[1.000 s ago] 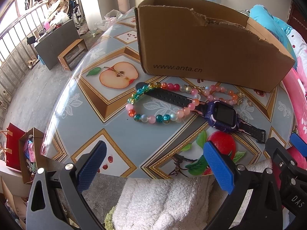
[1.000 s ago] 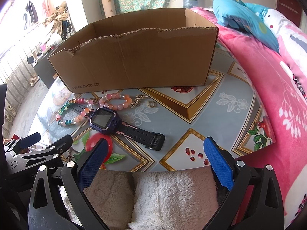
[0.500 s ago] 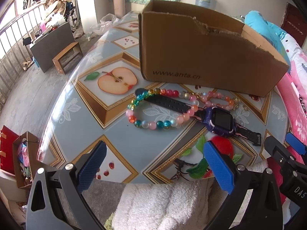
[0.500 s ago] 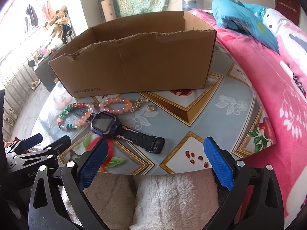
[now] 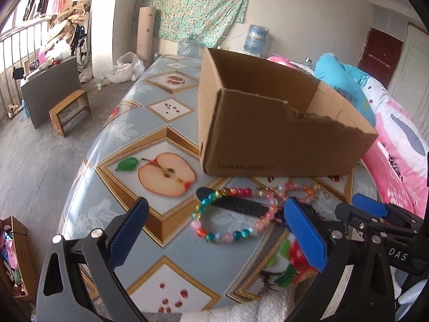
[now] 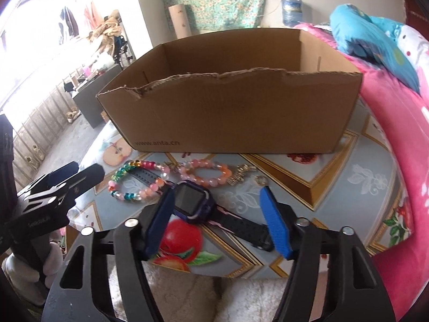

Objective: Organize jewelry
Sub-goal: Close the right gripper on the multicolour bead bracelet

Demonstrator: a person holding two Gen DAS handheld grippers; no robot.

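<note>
My right gripper (image 6: 217, 216) is closing around the purple smartwatch with black strap (image 6: 193, 201), pads not yet pressing; only this view shows its face. My left gripper (image 5: 214, 233), fingers spread, frames the multicoloured bead bracelet (image 5: 230, 218) near the brown cardboard box (image 5: 268, 134).

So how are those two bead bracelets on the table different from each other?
The bigger bracelet mixes colours: pink, teal, red and clear beads. The smaller bracelet is all pink and orange. The bigger one lies across the black watch strap; the smaller one lies flat on the table, behind the watch. The smaller one has a gold charm at one end; I see none on the bigger. Both lie in front of the cardboard box.
</note>
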